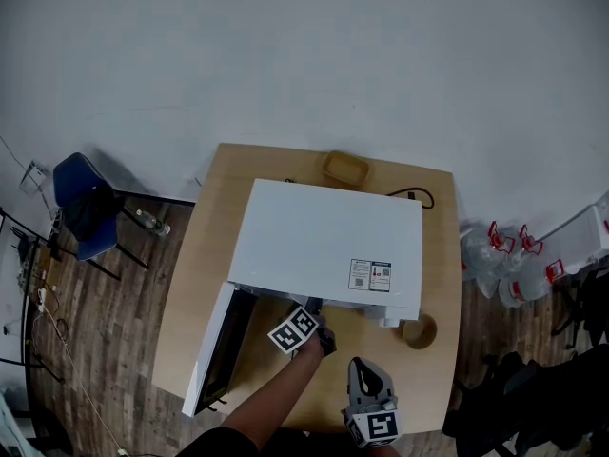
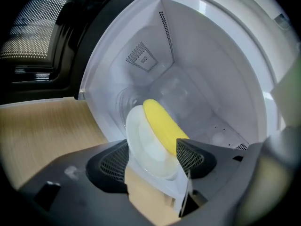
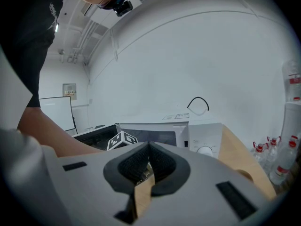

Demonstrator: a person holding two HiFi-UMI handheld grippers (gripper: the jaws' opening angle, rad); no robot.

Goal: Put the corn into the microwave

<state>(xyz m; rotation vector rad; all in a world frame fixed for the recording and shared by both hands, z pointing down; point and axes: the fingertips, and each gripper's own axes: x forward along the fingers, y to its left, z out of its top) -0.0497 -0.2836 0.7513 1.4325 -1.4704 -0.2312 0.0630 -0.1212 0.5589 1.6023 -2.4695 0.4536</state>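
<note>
We look down on a wooden table point(image 1: 186, 303) carrying a white microwave point(image 1: 324, 241), its door point(image 1: 211, 355) swung open to the left. The left gripper point(image 2: 150, 160) reaches into the open front. The right gripper point(image 3: 146, 163) hangs at the table's near edge, to the right, its jaws pressed together on nothing.

In the left gripper view, the jaws are clamped on the near rim of a small white plate point(image 2: 143, 142). The corn point(image 2: 162, 122), a plain yellow cob, lies on that plate. The plate looks tipped to one side in this view, with the corn along its right side and the cob's near end tucked behind the right jaw's pad. So the corn sits just ahead of the left gripper, at the mouth of the white cavity point(image 2: 197, 74). Bare table shows to the left and under the jaws.

The relation that matters is that the cob's long axis runs roughly straight away from the gripper, near to far, pointing into the cavity. We judge that a straight push forward would carry plate and corn inside lengthwise. The left gripper is the one to do it, being much nearer than the right. Whether the plate touches the cavity floor we cannot tell. If the corn only rests on the tipped plate, we judge it could roll off before the plate is set level.
</note>
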